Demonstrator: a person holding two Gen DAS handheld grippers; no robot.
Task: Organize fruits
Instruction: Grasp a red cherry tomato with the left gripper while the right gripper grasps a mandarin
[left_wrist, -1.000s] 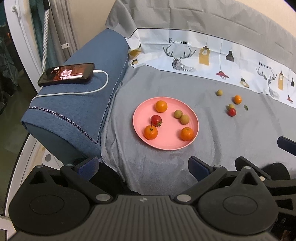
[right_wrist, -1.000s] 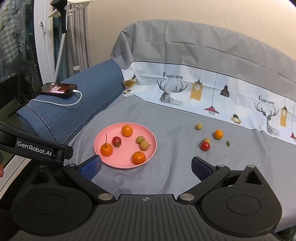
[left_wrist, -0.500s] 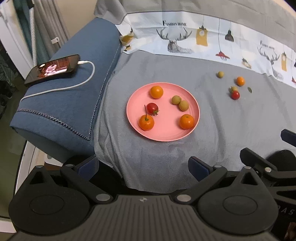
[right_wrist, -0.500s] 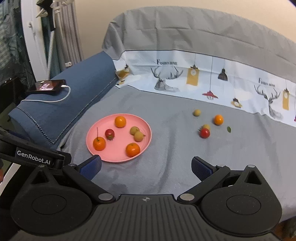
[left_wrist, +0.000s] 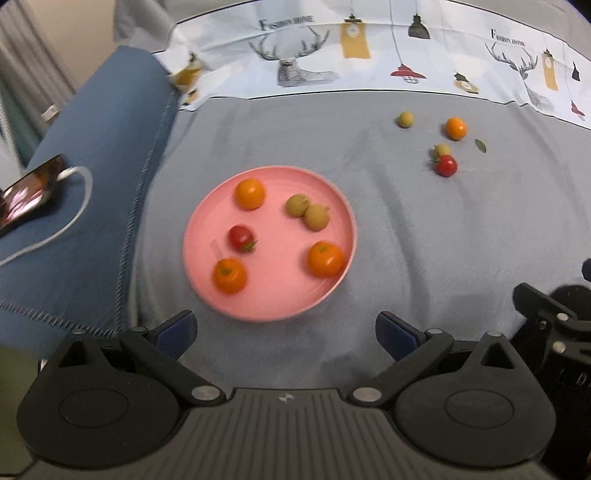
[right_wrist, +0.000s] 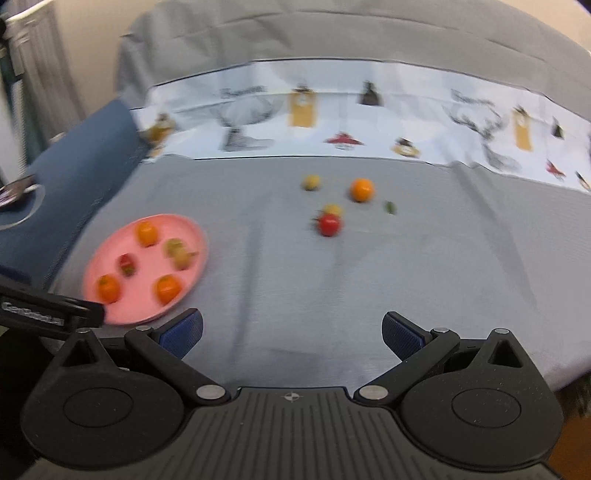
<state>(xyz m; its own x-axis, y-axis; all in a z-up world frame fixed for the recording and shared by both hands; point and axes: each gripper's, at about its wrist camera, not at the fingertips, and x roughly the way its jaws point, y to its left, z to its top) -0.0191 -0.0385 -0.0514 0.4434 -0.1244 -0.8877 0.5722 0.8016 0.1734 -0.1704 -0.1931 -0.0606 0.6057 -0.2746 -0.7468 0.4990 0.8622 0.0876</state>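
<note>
A pink plate (left_wrist: 280, 299) lies on the grey cover and holds three orange fruits, a red tomato (left_wrist: 241, 237) and two tan fruits (left_wrist: 308, 212). Loose on the cover to its right lie a tan fruit (left_wrist: 405, 119), an orange fruit (left_wrist: 455, 128), a yellowish fruit (left_wrist: 441, 149) and a red tomato (left_wrist: 446, 165) touching it. My left gripper (left_wrist: 286, 330) is open just in front of the plate, empty. My right gripper (right_wrist: 291, 332) is open and empty, well short of the loose red tomato (right_wrist: 329, 224) and orange fruit (right_wrist: 362, 189); the plate (right_wrist: 122, 314) is at its left.
A blue cushion (left_wrist: 92, 177) borders the cover's left side, with a phone (left_wrist: 27, 192) on a white cable (left_wrist: 70, 218) on top. A printed white fabric band (left_wrist: 369, 51) runs along the back. A small green leaf (left_wrist: 480, 145) lies by the loose fruits.
Both grippers have moved forward and lower toward the cover; the plate and loose fruits appear larger. The right view has swung toward the loose fruits. Nothing has been grasped.
</note>
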